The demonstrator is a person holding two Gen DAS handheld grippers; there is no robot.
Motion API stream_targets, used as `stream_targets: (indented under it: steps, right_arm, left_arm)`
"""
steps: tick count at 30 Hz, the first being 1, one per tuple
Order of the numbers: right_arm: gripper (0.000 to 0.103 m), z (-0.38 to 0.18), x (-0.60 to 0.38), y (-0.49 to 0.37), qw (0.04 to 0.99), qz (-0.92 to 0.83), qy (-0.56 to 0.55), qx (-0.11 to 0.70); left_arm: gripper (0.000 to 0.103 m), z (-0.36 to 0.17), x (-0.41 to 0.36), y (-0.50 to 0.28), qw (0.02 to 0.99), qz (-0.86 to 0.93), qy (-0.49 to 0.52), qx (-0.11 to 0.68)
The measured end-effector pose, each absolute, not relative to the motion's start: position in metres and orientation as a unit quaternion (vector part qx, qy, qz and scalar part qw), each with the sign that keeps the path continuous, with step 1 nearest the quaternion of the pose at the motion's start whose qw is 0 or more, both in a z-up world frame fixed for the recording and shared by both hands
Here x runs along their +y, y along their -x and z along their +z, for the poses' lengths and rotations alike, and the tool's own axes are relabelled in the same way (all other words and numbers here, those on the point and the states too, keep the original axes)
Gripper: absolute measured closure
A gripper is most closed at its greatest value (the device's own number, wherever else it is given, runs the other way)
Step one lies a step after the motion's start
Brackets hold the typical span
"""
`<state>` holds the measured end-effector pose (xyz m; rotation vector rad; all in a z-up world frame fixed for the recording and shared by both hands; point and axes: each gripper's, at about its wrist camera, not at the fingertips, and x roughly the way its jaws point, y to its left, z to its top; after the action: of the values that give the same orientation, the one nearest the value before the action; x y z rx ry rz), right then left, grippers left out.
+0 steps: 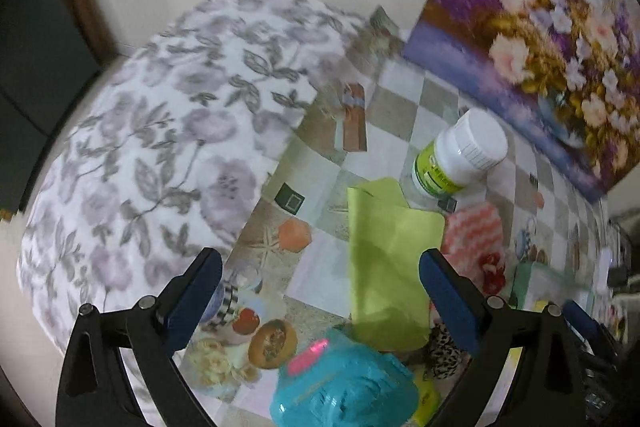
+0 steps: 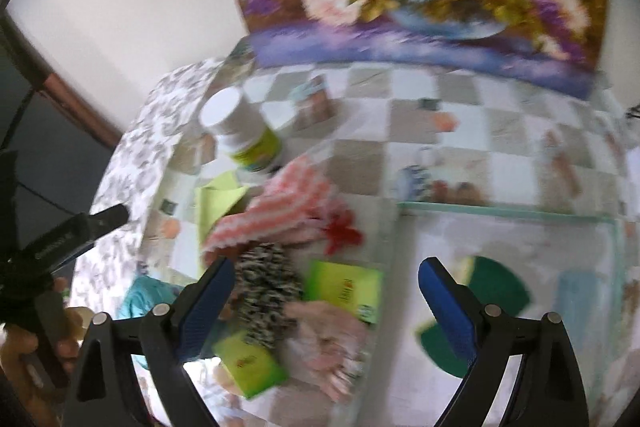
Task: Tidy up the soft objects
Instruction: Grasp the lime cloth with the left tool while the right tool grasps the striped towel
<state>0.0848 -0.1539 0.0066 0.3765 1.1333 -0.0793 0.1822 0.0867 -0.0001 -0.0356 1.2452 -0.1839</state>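
Note:
My left gripper (image 1: 320,295) is open and empty above a lime green cloth (image 1: 390,263) and a teal plastic-wrapped item (image 1: 344,383). A coral-and-white striped knit cloth (image 1: 474,235) lies right of the green cloth; it also shows in the right wrist view (image 2: 280,211). A leopard-print scrunchie (image 2: 266,291) lies below it, also seen by the left wrist camera (image 1: 444,351). My right gripper (image 2: 326,303) is open and empty above the scrunchie, a pale pink soft item (image 2: 332,343) and green packets (image 2: 344,287). The views are blurred.
A white bottle with a green label (image 1: 460,155) stands on the checkered tablecloth (image 1: 400,107). A floral pillow (image 1: 160,147) fills the left. A flower painting (image 1: 540,27) leans at the back. A clear tray rim (image 2: 508,213) lies at the right.

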Motion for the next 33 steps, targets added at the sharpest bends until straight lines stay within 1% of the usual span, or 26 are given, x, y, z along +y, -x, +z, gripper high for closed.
stream_targets:
  steps: [5, 8, 10, 12, 13, 15, 16, 18, 22, 24, 26, 27, 28, 29, 30, 32, 33]
  right_arm:
    - [0.008, -0.022, -0.140, -0.114, 0.808, -0.012, -0.191, 0.557]
    - [0.009, -0.033, -0.133, -0.131, 0.802, 0.002, -0.197, 0.565]
    - [0.013, -0.040, -0.124, -0.141, 0.798, 0.007, -0.186, 0.574]
    - [0.022, -0.048, -0.114, -0.153, 0.794, 0.013, -0.167, 0.584]
    - [0.024, -0.050, -0.112, -0.156, 0.794, 0.016, -0.161, 0.587]
    - [0.033, -0.057, -0.107, -0.163, 0.792, 0.019, -0.146, 0.593]
    - [0.036, -0.061, -0.106, -0.167, 0.790, 0.021, -0.142, 0.596]
    - [0.047, -0.067, -0.106, -0.172, 0.787, 0.022, -0.137, 0.602]
    - [0.057, -0.079, -0.102, -0.180, 0.781, 0.026, -0.128, 0.610]
    - [0.064, -0.083, -0.100, -0.182, 0.781, 0.026, -0.120, 0.612]
    - [0.070, -0.084, -0.099, -0.182, 0.783, 0.024, -0.116, 0.611]
    - [0.075, -0.084, -0.099, -0.182, 0.785, 0.025, -0.115, 0.609]
    - [0.078, -0.084, -0.098, -0.182, 0.786, 0.027, -0.116, 0.607]
    - [0.084, -0.083, -0.099, -0.182, 0.786, 0.030, -0.121, 0.605]
    - [0.087, -0.082, -0.100, -0.181, 0.787, 0.031, -0.124, 0.603]
    - [0.088, -0.081, -0.100, -0.181, 0.790, 0.031, -0.128, 0.599]
    - [0.089, -0.080, -0.100, -0.179, 0.791, 0.033, -0.132, 0.596]
  left_arm:
    - [0.004, -0.020, 0.075, -0.209, 0.773, -0.113, -0.031, 0.624]
    - [0.004, -0.037, 0.070, -0.224, 0.742, -0.133, -0.024, 0.657]
    - [0.004, -0.050, 0.064, -0.232, 0.726, -0.141, -0.029, 0.672]
    - [0.005, -0.060, 0.058, -0.237, 0.718, -0.139, -0.042, 0.681]
    - [0.005, -0.067, 0.055, -0.240, 0.713, -0.138, -0.050, 0.686]
    - [0.008, -0.076, 0.051, -0.245, 0.704, -0.141, -0.048, 0.694]
    - [0.011, -0.080, 0.050, -0.247, 0.699, -0.144, -0.044, 0.699]
    - [0.014, -0.087, 0.046, -0.251, 0.690, -0.149, -0.040, 0.707]
    - [0.022, -0.092, 0.030, -0.252, 0.687, -0.160, -0.070, 0.706]
    - [0.023, -0.094, 0.022, -0.249, 0.687, -0.160, -0.088, 0.703]
    - [0.036, -0.092, 0.014, -0.246, 0.690, -0.164, -0.107, 0.697]
    - [0.040, -0.092, 0.009, -0.244, 0.691, -0.167, -0.114, 0.694]
    - [0.048, -0.091, 0.005, -0.241, 0.691, -0.175, -0.117, 0.691]
    - [0.057, -0.090, 0.000, -0.239, 0.691, -0.182, -0.118, 0.690]
    - [0.063, -0.090, -0.005, -0.238, 0.691, -0.187, -0.119, 0.688]
    - [0.081, -0.089, -0.012, -0.234, 0.693, -0.193, -0.125, 0.683]
    - [0.085, -0.090, -0.015, -0.233, 0.695, -0.192, -0.130, 0.681]
